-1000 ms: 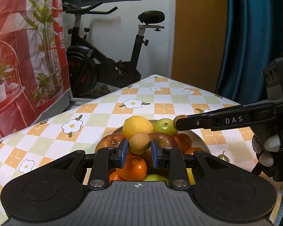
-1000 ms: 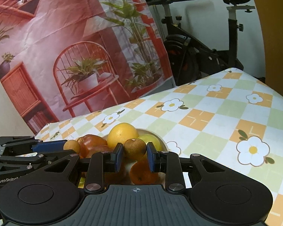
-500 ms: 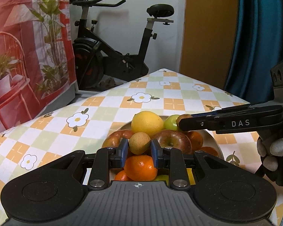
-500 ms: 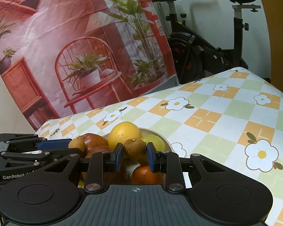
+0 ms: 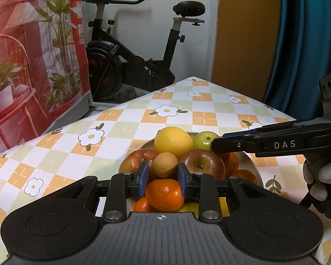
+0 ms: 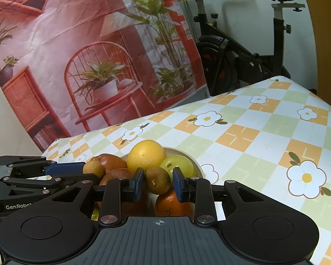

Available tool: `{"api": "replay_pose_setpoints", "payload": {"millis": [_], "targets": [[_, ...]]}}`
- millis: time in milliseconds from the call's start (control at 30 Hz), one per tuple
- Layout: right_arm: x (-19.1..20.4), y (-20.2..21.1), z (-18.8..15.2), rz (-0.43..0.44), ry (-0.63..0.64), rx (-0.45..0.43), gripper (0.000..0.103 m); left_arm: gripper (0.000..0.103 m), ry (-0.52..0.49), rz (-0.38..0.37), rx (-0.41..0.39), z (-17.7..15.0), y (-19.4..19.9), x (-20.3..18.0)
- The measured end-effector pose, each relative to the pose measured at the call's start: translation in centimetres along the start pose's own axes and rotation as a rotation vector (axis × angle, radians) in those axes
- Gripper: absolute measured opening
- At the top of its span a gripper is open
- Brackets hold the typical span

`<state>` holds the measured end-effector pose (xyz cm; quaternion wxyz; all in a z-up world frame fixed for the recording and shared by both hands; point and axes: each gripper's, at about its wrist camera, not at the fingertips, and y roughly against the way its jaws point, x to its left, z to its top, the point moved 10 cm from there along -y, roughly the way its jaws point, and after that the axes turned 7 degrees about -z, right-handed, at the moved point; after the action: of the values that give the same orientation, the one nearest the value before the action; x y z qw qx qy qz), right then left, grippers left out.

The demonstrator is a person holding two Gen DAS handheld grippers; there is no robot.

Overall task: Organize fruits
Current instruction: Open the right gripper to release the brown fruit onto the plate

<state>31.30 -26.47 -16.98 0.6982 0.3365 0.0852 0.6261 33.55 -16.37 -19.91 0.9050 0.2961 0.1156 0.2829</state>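
Left tongs (image 5: 162, 177): jaws opening; a small tan fruit (image 5: 165, 164) sits between the blue pads, which are parted from it on both sides.
Right tongs (image 6: 157, 184): a small brown fruit (image 6: 157, 180) lies between the pads, which are seen slightly clear of it, so it appears released.
Fruits: heaped in a bowl (image 5: 254, 169) at 12 o'clock of both tongs, on the checked worktop (image 5: 209, 114); a yellow citrus (image 5: 173, 141) tops the heap.
Risk: both small fruits are perched on rounded apples and oranges; once let go, either may be rolled off the heap and over the rim.
Cause: a nudge from withdrawing pads, or an unstable resting spot.
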Motion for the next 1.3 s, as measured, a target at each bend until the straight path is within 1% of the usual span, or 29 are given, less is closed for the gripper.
{"api": "replay_pose_setpoints", "payload": {"millis": [33,300,367,433,600,633,733,767,833,900,933,967,1000,1033,1067,1100,1167,1200,1233,1300], "targets": [[0.0,0.0,0.0,0.000,-0.001,0.000,0.028,0.038,0.000,0.003,-0.002,0.0,0.0,0.0],[-0.2,0.1,0.0,-0.005,0.000,-0.002,0.029,0.039,0.003,0.007,-0.006,0.1,0.2,0.0],[-0.3,0.3,0.1,-0.010,0.002,-0.006,0.031,0.041,0.009,0.007,-0.007,0.0,0.3,0.0],[-0.3,0.5,0.2,-0.015,0.007,-0.013,0.033,0.049,0.015,0.010,-0.013,0.1,0.5,0.0],[-0.2,1.0,0.6,-0.026,0.019,-0.021,0.036,0.051,0.045,0.015,-0.026,0.3,1.0,0.2],[-0.2,1.1,0.7,-0.030,0.021,-0.023,0.037,0.053,0.052,0.017,-0.028,0.3,1.2,0.3],[0.0,1.6,1.0,-0.038,0.027,-0.031,0.045,0.061,0.078,0.027,-0.036,0.3,1.7,0.5],[0.0,1.8,1.0,-0.042,0.030,-0.035,0.050,0.062,0.085,0.027,-0.038,0.3,1.9,0.5],[0.2,2.2,1.2,-0.046,0.038,-0.042,0.057,0.071,0.106,0.032,-0.041,0.3,2.3,0.7],[0.4,2.6,1.4,-0.059,0.051,-0.053,0.071,0.075,0.123,0.039,-0.048,0.3,2.8,0.8],[0.4,2.9,1.5,-0.067,0.059,-0.062,0.075,0.077,0.132,0.042,-0.050,0.3,3.1,0.9],[0.6,3.1,1.7,-0.072,0.066,-0.071,0.082,0.082,0.139,0.047,-0.049,0.4,3.2,0.8],[0.7,3.5,1.8,-0.075,0.073,-0.082,0.086,0.086,0.148,0.054,-0.050,0.3,3.5,0.9],[0.8,3.7,1.9,-0.077,0.080,-0.089,0.089,0.088,0.156,0.060,-0.055,0.2,3.8,0.9],[1.0,4.0,2.0,-0.079,0.087,-0.093,0.093,0.089,0.159,0.064,-0.061,0.3,4.1,1.0],[1.1,4.2,2.1,-0.081,0.094,-0.096,0.097,0.093,0.164,0.076,-0.065,0.2,4.5,1.1],[1.3,4.5,2.1,-0.082,0.105,-0.096,0.102,0.099,0.177,0.103,-0.068,0.0,5.1,1.3],[1.5,4.8,2.1,-0.082,0.113,-0.097,0.102,0.101,0.188,0.114,-0.074,-0.1,5.5,1.4],[1.7,4.9,2.0,-0.085,0.125,-0.097,0.102,0.103,0.205,0.122,-0.078,-0.2,5.9,1.5],[2.1,5.2,1.9,-0.106,0.162,-0.097,0.102,0.103,0.247,0.129,-0.094,-0.4,6.7,1.7]]}}
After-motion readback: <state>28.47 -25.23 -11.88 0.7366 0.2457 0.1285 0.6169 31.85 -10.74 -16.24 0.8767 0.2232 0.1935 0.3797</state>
